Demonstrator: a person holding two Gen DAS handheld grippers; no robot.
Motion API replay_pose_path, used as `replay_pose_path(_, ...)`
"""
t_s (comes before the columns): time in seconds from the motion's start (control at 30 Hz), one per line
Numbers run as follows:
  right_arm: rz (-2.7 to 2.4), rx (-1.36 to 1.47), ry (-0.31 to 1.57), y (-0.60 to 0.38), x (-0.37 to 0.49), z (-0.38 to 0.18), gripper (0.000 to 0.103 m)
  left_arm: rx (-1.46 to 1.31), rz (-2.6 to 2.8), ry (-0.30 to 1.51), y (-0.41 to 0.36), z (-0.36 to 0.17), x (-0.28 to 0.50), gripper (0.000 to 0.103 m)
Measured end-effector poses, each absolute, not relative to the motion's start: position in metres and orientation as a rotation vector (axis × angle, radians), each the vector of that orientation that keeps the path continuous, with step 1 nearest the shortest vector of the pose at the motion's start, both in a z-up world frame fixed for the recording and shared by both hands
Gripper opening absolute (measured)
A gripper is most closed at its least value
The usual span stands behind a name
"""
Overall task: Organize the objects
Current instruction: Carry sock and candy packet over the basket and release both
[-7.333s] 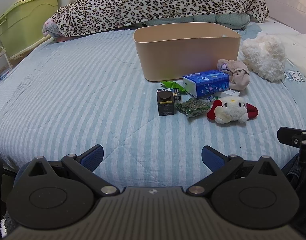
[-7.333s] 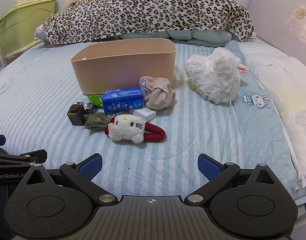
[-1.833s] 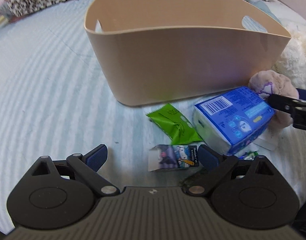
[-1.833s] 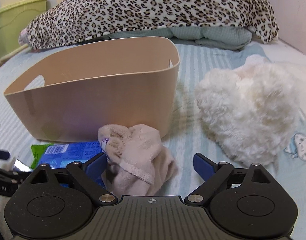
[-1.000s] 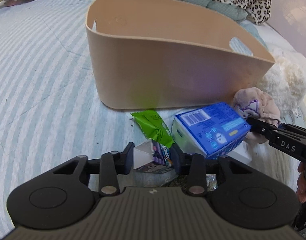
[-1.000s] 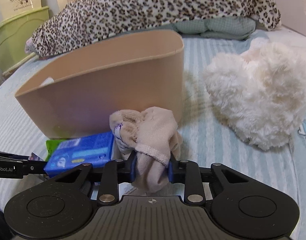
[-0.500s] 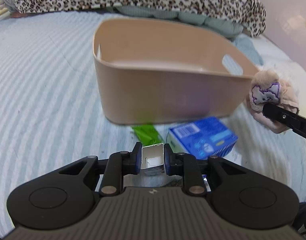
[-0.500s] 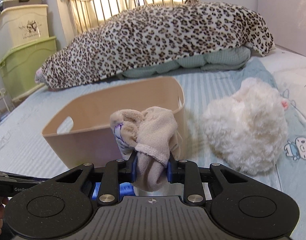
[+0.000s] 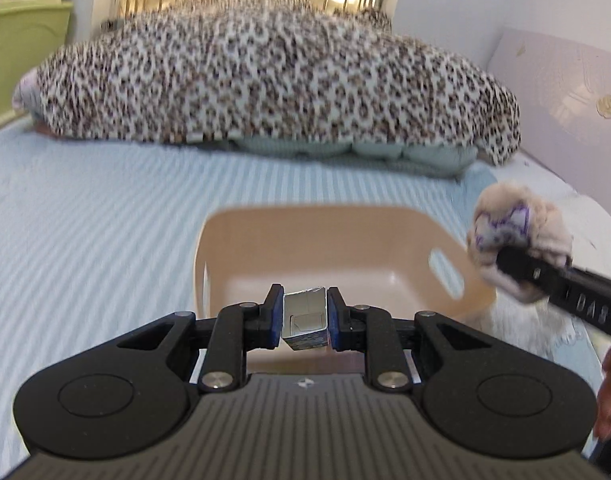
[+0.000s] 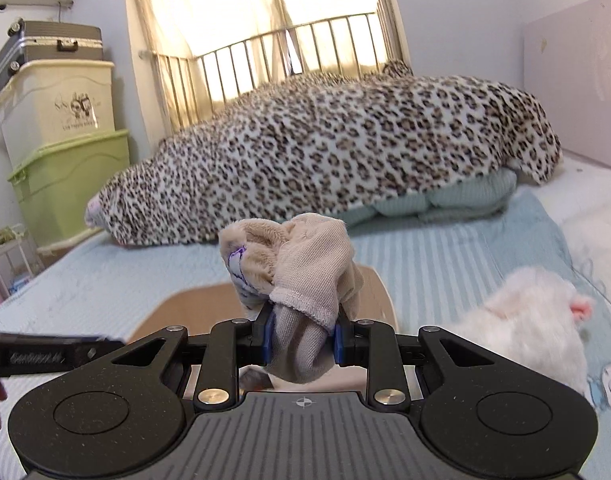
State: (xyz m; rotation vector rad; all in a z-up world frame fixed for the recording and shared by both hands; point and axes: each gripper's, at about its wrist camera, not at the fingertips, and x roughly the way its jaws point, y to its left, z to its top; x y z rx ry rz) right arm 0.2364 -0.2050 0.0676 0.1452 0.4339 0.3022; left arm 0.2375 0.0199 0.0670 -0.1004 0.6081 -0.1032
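Observation:
My left gripper (image 9: 305, 316) is shut on a small white and blue carton (image 9: 306, 317), held in the air over the near rim of the beige bin (image 9: 345, 268) on the striped bed. My right gripper (image 10: 301, 338) is shut on a bundle of beige socks (image 10: 301, 276), also lifted, above the bin (image 10: 197, 308). In the left wrist view the sock bundle (image 9: 521, 236) hangs over the bin's right end, held by the right gripper's black fingers (image 9: 545, 276). The bin's inside looks empty. The other small items are hidden below both views.
A leopard-print blanket (image 9: 265, 80) lies piled across the far side of the bed. A white plush toy (image 10: 529, 320) lies right of the bin. Green and cream storage boxes (image 10: 65, 160) stand at the left by the wall.
Both grippers have risen with their loads and moved forward over the bin. The blue tissue pack and green wrapper have dropped out of view.

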Motion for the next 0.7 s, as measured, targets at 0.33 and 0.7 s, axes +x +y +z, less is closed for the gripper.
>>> replay_pose_path(0.33,0.26,0.05,0.462,-0.174,0.285,0.047,0.025,0.033,0.028,0.641,-0.007,0.033,0.309,0.024)
replay_pose_path(0.7,0.231,0.041,0.646,-0.159,0.319,0.005,0.027,0.082,0.087,0.801,0.001,-0.029,0.333,0.024)
